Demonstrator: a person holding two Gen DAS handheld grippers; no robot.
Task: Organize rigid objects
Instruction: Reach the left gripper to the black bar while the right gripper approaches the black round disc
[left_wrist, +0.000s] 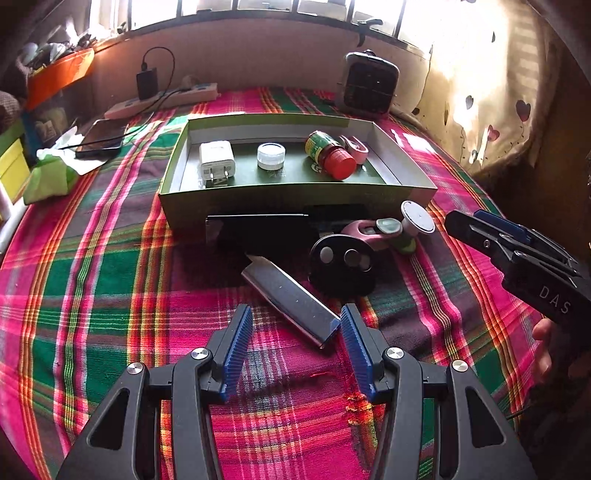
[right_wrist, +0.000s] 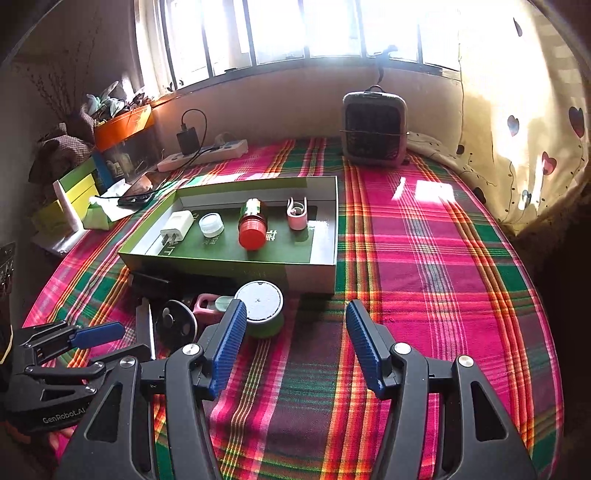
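Four items already lie in the green shallow box (left_wrist: 295, 192) at the far side of the plaid cloth (left_wrist: 110, 258), left to right: white plug adapter (left_wrist: 217, 161); small white-capped jar (left_wrist: 272, 156); red-capped bottle (left_wrist: 330, 154) on its side; pink clip-like piece (left_wrist: 356, 147), touching the bottle in the left view; five or so still wait in a cluster just in front of the box wall.

Cluster, left to right: flat black case (left_wrist: 258, 232) against the box; silver metal bar (left_wrist: 291, 299) lying diagonally; black disc with round holes (left_wrist: 341, 264); pink tape-measure-like gadget (left_wrist: 371, 230); green tub with white lid (left_wrist: 415, 223).

Left claw (left_wrist: 295, 328): spread, holding nothing; the near end of the bar lies just between its fingertips, right pad (left_wrist: 351, 332) close to the bar's corner. Right claw (right_wrist: 295, 332): spread, holding nothing; the tub sits beside its left pad (right_wrist: 229, 339), not between.

Step in hand, judged: left claw takes the bar. Advice: rotate the wrist so the pads meet the bar's long flat edges, not the corner; go low, since the bar is thin and lies flush on soft cloth; close squarely or it may pivot out; keep clear of the disc.

Legible writing: "DAS" on the right gripper body; "GenRobot.AI" on the left gripper body; print on the box floor and bottle label too blurred to read.
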